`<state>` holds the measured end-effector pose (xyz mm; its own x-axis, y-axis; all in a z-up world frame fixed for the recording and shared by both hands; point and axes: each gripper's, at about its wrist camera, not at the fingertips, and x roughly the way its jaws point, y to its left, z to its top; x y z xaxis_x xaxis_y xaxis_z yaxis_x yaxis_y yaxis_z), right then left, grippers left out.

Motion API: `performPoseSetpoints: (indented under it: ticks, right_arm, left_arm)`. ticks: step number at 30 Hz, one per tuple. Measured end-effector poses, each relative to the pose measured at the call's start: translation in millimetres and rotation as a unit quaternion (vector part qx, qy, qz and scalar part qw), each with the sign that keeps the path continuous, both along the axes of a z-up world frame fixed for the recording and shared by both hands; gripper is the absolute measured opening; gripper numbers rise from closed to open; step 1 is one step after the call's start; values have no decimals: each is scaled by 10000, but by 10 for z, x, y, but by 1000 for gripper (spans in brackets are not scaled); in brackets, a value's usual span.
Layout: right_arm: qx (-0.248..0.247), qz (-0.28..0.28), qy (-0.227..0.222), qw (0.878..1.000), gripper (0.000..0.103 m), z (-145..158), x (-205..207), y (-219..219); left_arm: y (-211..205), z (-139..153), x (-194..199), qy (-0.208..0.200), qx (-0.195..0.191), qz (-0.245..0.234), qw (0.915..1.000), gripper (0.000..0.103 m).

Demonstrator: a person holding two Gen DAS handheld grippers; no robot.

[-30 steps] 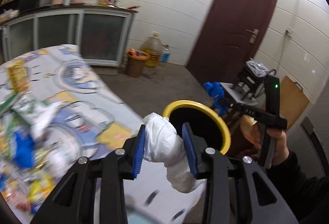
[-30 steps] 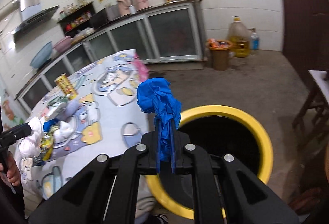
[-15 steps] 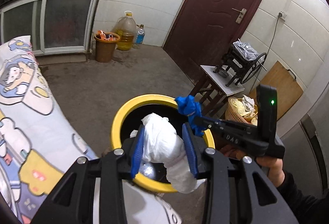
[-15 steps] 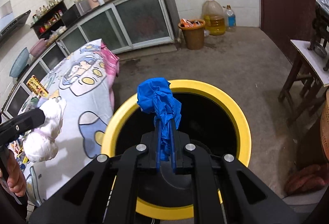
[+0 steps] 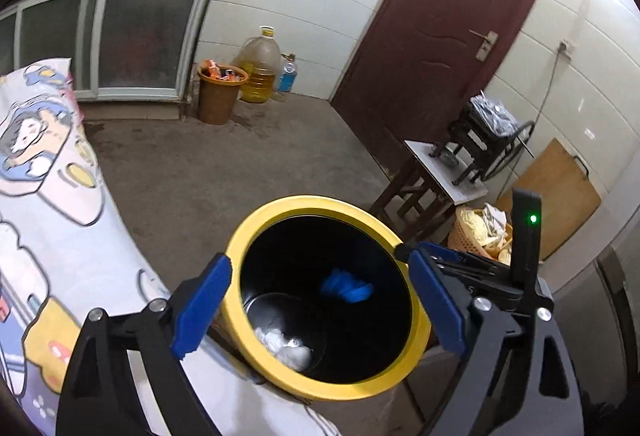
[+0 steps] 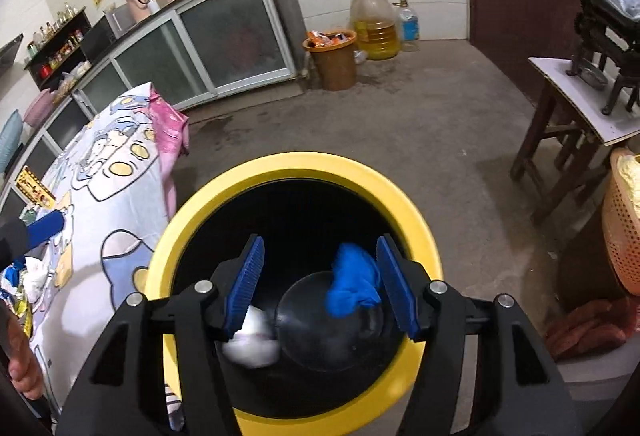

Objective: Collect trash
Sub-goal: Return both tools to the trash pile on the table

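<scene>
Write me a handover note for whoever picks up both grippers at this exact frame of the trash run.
Left gripper: jaws opening, nothing between them, over the yellow bin.
Right gripper: jaws opening; the blue wad lies against its right pad, seemingly dropping free.
White wad: at the bottom of the bin.
Done: both wads released over the bin.
Left: more litter sits on the table with the cartoon cloth; go back for it.
</scene>
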<state>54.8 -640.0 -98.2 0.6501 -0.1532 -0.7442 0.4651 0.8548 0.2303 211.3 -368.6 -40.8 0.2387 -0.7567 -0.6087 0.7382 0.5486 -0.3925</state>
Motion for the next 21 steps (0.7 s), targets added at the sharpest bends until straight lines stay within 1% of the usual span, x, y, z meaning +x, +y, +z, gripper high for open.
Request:
performPoseSetpoints:
  ticks: [2, 6, 10, 11, 12, 13, 15, 17, 19, 21]
  right_arm:
    - [37, -35, -16, 10000, 57, 1, -30, -6]
    - [51, -16, -105, 9999, 57, 50, -109, 72]
    - [128, 256, -399, 9988, 57, 169, -136, 286]
    - [138, 347, -462, 9982, 57, 202, -118, 342]
    - [146, 476, -539, 9973, 57, 245, -97, 417]
    - [151, 611, -600, 9962, 57, 284, -70, 503]
    - [172, 1005, -767, 9918, 57, 388, 13, 750]
    - [179, 1419, -893, 9857, 57, 483, 127, 1020]
    - [193, 1758, -962, 9795, 57, 556, 251, 1271]
    - [261, 2231, -1033, 9690, 57, 625, 408, 1596]
  left_arm:
    - [119, 32, 9, -7, -50, 90, 9999, 87]
    - [488, 128, -71, -298, -58, 319, 9990, 88]
    - [953, 285, -239, -562, -41, 455, 9974, 89]
    - [1143, 343, -315, -651, -46, 517, 9965, 89]
    - [1274, 385, -370, -713, -42, 545, 9960, 90]
    - [1390, 422, -416, -773, -34, 580, 9953, 93]
    - [1751, 481, -546, -899, 33, 815, 9926, 94]
    - [2144, 509, -644, -892, 71, 1054, 9904, 94]
    - [2493, 521, -732, -931, 241, 1369, 9859, 94]
    - [2911, 514, -818, -986, 470, 1833, 9770, 95]
